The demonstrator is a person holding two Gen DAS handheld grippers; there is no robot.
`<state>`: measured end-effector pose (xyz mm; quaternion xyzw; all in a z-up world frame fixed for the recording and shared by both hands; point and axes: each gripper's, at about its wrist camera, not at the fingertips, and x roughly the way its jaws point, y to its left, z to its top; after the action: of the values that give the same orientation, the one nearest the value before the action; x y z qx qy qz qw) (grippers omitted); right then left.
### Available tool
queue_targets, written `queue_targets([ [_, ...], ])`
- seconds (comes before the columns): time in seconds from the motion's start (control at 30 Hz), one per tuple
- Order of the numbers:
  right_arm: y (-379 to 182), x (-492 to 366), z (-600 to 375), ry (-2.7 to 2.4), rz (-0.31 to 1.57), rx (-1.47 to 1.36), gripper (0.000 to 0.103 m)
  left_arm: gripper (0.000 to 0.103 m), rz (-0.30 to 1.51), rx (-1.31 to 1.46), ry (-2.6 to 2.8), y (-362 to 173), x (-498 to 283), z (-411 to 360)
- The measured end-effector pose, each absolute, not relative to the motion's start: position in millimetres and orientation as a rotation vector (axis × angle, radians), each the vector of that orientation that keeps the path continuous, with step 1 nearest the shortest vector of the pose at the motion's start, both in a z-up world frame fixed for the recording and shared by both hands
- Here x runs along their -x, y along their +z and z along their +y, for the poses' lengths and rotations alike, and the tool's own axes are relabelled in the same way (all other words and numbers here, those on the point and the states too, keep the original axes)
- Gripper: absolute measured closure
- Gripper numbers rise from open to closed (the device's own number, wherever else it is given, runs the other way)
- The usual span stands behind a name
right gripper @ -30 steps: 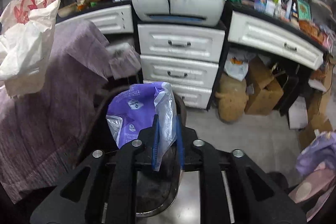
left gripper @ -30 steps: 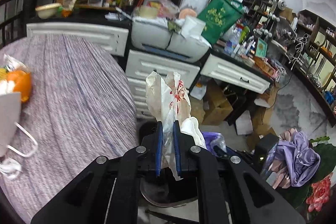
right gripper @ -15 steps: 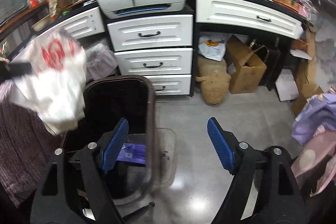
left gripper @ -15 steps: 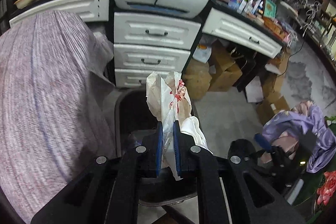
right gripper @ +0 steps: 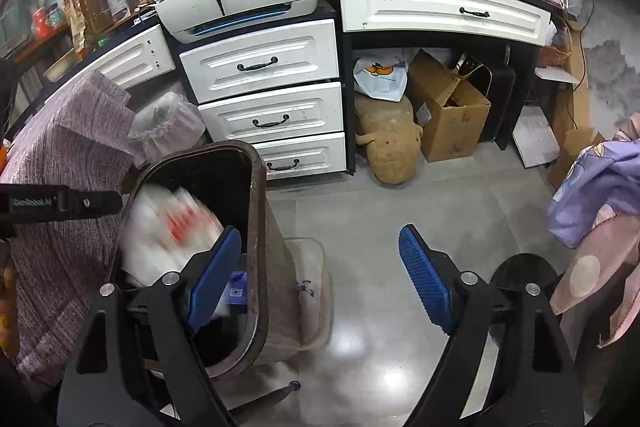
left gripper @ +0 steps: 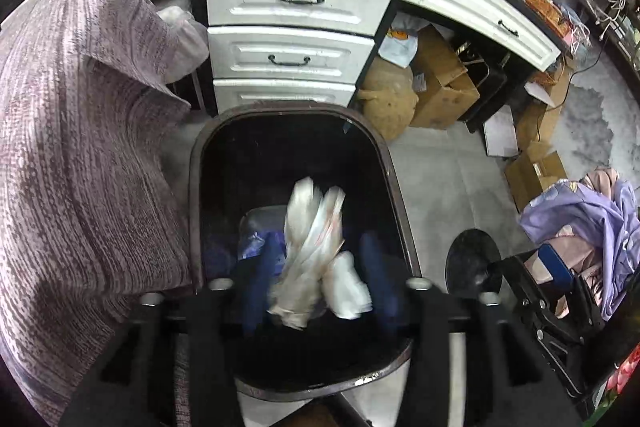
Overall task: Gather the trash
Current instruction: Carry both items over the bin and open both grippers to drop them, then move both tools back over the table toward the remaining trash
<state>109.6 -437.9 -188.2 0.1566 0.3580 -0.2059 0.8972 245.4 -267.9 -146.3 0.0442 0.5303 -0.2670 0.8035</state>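
My left gripper (left gripper: 316,279) has just spread over the dark oval bin (left gripper: 394,183), dropping the crumpled white red-printed plastic bag (left gripper: 312,247) inside. My right gripper (right gripper: 320,279) has also just opened; it hangs empty beside that bin, where the purple wrapper (right gripper: 236,293) already lies.

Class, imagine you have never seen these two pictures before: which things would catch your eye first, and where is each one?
First comes the white plastic bag with red print, blurred, between the parted fingers of the left gripper, whose jaws have just been opening, right over the dark trash bin in the middle. Next the right gripper, its bright blue pads spread wide with nothing between them, above the shiny floor beside the bin. Behind stand the white drawers.
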Motion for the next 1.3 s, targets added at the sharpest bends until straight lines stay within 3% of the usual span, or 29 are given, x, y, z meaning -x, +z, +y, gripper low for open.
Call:
queue_targets([
  [0.2,-190.1,-106.7,-440.5,-0.433,0.745,-0.344,0.019,0.042,1.131,-0.049,-0.577,-143.0,-246.4,-256.0],
  [0.4,-189.6,-105.2,-440.9,-0.431,0.743,-0.36,0.019,0.039,1.085,-0.032,-0.597,-128.0,-234.9,-245.2],
  [0.83,-171.6,-102.7,-431.9,-0.393,0.699,-0.365,0.018,0.011,0.797,-0.104,-0.653,-62.3,-181.2,-211.5],
  [1.3,-107.1,-124.5,-349.3,-0.152,0.61,-0.187,0.013,0.006,0.743,-0.04,-0.44,-48.5,-151.8,-80.6],
])
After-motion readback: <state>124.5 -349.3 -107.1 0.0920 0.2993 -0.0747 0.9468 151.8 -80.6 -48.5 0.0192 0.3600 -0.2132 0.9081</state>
